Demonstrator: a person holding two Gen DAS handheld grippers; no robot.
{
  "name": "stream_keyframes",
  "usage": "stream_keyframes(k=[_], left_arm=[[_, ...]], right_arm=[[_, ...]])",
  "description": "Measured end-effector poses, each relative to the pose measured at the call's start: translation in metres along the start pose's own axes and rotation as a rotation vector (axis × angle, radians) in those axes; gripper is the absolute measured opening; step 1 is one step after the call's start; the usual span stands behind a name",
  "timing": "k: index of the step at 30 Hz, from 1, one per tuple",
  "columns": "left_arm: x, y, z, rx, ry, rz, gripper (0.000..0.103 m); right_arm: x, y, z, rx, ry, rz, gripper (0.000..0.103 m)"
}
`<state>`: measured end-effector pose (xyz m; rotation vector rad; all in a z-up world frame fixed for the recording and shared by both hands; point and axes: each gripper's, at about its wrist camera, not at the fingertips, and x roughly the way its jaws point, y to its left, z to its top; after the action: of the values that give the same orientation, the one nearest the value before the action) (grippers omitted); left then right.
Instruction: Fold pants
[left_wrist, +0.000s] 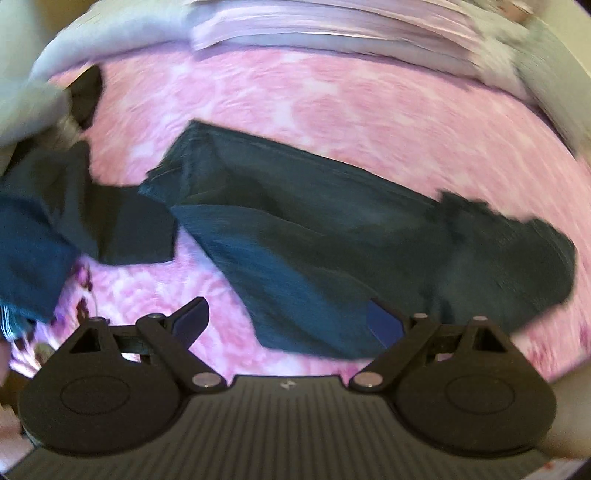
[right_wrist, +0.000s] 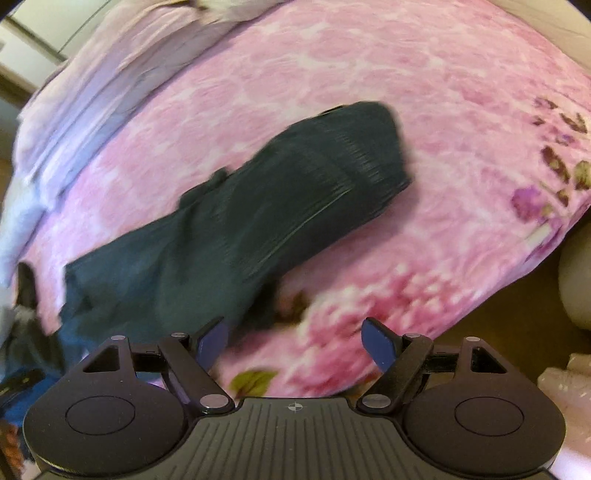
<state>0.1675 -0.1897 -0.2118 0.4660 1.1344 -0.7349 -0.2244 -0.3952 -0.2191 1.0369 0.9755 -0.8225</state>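
Now the left gripper (left_wrist: 288, 325) has its two fingers wide apart, with nothing between them; it hangs over the near edge of the dark pants (left_wrist: 314, 236). Also the right gripper (right_wrist: 295, 343) is spread wide and holds nothing, and below it is only the pink flowered blanket (right_wrist: 424, 110). The pants lie flat on this blanket, stretched across it, and both views are blurred. At the far edge of the bed lies a pile of pale bedding (left_wrist: 332, 26).
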Motion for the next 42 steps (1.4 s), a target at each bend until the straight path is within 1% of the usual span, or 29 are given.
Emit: stream_keyframes(k=[2, 3, 5, 8, 9, 11, 12, 14, 16, 19, 20, 21, 22, 23, 24, 25, 26, 28, 30, 33, 36, 37, 39, 40, 42], left_arm=[[0.019, 0.017, 0.008, -0.103, -0.003, 0.004, 0.092], [0.030, 0.026, 0.013, -0.156, -0.006, 0.008, 0.092], [0.051, 0.043, 0.024, -0.240, -0.010, 0.024, 0.094], [0.081, 0.066, 0.037, -0.324, -0.009, 0.046, 0.095], [0.092, 0.073, 0.043, -0.335, -0.005, 0.045, 0.095], [0.112, 0.081, 0.055, -0.350, 0.005, 0.075, 0.095], [0.120, 0.086, 0.060, -0.361, 0.007, 0.076, 0.095], [0.132, 0.093, 0.069, -0.396, 0.007, 0.065, 0.095], [0.146, 0.100, 0.078, -0.429, 0.023, 0.056, 0.095], [0.170, 0.103, 0.083, -0.444, 0.061, 0.041, 0.092], [0.179, 0.103, 0.084, -0.443, 0.076, 0.037, 0.086], [0.189, 0.102, 0.084, -0.442, 0.094, 0.028, 0.076], [0.197, 0.100, 0.083, -0.437, 0.109, 0.032, 0.066], [0.204, 0.098, 0.081, -0.425, 0.126, 0.044, 0.038], [0.211, 0.098, 0.081, -0.416, 0.144, 0.046, 0.026], [0.214, 0.100, 0.081, -0.421, 0.149, 0.044, 0.012], [0.214, 0.103, 0.082, -0.437, 0.146, 0.039, 0.006], [0.210, 0.108, 0.088, -0.464, 0.130, 0.015, 0.004], [0.202, 0.112, 0.099, -0.454, 0.093, 0.017, 0.004], [0.187, 0.112, 0.127, -0.458, 0.027, 0.012, 0.004], [0.165, 0.113, 0.161, -0.480, -0.062, 0.006, 0.004], [0.157, 0.113, 0.174, -0.483, -0.095, -0.004, 0.004], [0.133, 0.106, 0.195, -0.486, -0.186, -0.033, 0.004], [0.120, 0.102, 0.203, -0.486, -0.228, -0.048, 0.004], [0.093, 0.093, 0.212, -0.490, -0.314, -0.078, 0.004]], right_arm=[[0.013, -0.021, 0.017, 0.044, -0.012, -0.009, 0.078], [0.020, -0.032, 0.027, 0.087, -0.017, -0.002, 0.078], [0.035, -0.052, 0.043, 0.186, -0.027, 0.030, 0.079], [0.059, -0.077, 0.059, 0.340, -0.044, 0.086, 0.081], [0.067, -0.084, 0.064, 0.387, -0.054, 0.097, 0.081], [0.080, -0.094, 0.071, 0.461, -0.073, 0.118, 0.081], [0.085, -0.098, 0.073, 0.503, -0.086, 0.121, 0.081], [0.092, -0.104, 0.076, 0.578, -0.111, 0.140, 0.081], [0.101, -0.108, 0.079, 0.634, -0.125, 0.158, 0.081], [0.119, -0.112, 0.082, 0.699, -0.130, 0.179, 0.081], [0.124, -0.113, 0.082, 0.717, -0.141, 0.211, 0.080], [0.127, -0.111, 0.083, 0.721, -0.156, 0.221, 0.060], [0.128, -0.106, 0.086, 0.701, -0.177, 0.214, 0.046], [0.128, -0.099, 0.092, 0.663, -0.185, 0.212, 0.027], [0.125, -0.089, 0.100, 0.622, -0.189, 0.203, 0.019], [0.119, -0.077, 0.110, 0.572, -0.204, 0.199, 0.018], [0.111, -0.064, 0.122, 0.512, -0.226, 0.200, 0.016], [0.091, -0.033, 0.148, 0.410, -0.296, 0.240, 0.015], [0.071, -0.004, 0.180, 0.343, -0.368, 0.297, 0.014], [0.041, 0.032, 0.231, 0.275, -0.470, 0.376, 0.014], [0.003, 0.059, 0.278, 0.219, -0.590, 0.463, 0.014], [-0.011, 0.065, 0.289, 0.200, -0.628, 0.496, 0.014], [-0.039, 0.069, 0.307, 0.158, -0.712, 0.568, 0.013], [-0.051, 0.066, 0.312, 0.137, -0.749, 0.605, 0.013], [-0.069, 0.049, 0.311, 0.104, -0.824, 0.666, 0.014]])
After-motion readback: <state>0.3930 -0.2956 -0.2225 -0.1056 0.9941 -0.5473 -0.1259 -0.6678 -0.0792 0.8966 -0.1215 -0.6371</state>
